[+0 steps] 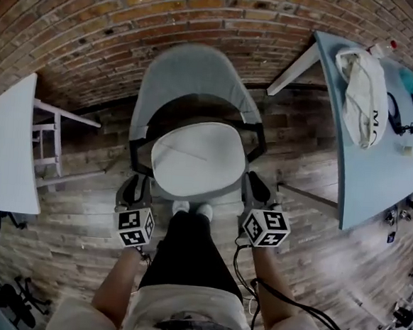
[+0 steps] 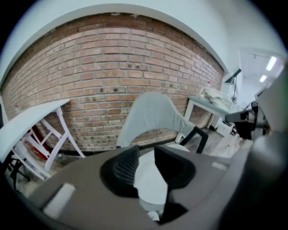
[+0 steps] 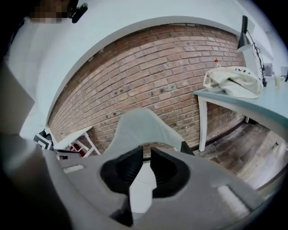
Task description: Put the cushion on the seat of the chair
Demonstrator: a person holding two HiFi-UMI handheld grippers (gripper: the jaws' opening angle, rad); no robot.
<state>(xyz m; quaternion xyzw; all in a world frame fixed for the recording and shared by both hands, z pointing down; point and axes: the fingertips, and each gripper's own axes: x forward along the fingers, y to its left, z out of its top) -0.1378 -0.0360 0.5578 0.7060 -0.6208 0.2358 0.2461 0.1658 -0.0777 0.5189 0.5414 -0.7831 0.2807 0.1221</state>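
Two claws, both free of load. Room: brick wall (image 1: 96, 31) across the top of the head view, plank floor (image 1: 64, 256) below it, a white desk (image 1: 5, 145) at the left edge, and a blue-grey desk (image 1: 376, 181) at the right carrying a cream cloth bag (image 1: 362, 87).

The cushion (image 1: 196, 158), white, lies flat on the seat of the chair (image 1: 192, 74) at frame centre, between the black armrests.

Pose: my left claw (image 1: 135, 189) and right claw (image 1: 256, 187) sit just below the chair's front edge, one on each side of my legs. Their marker cubes face up and both claws are tipped down toward the seat. Neither touches the cushion.

Left gripper view: jaws wide apart, nothing between them, cushion visible beyond the gap. Right gripper view: jaws apart by a narrower gap, also empty.

Only the gripper views show the pale upper wall above the brick. Only the head view shows my white shoe tips (image 1: 192, 209) against the seat front.
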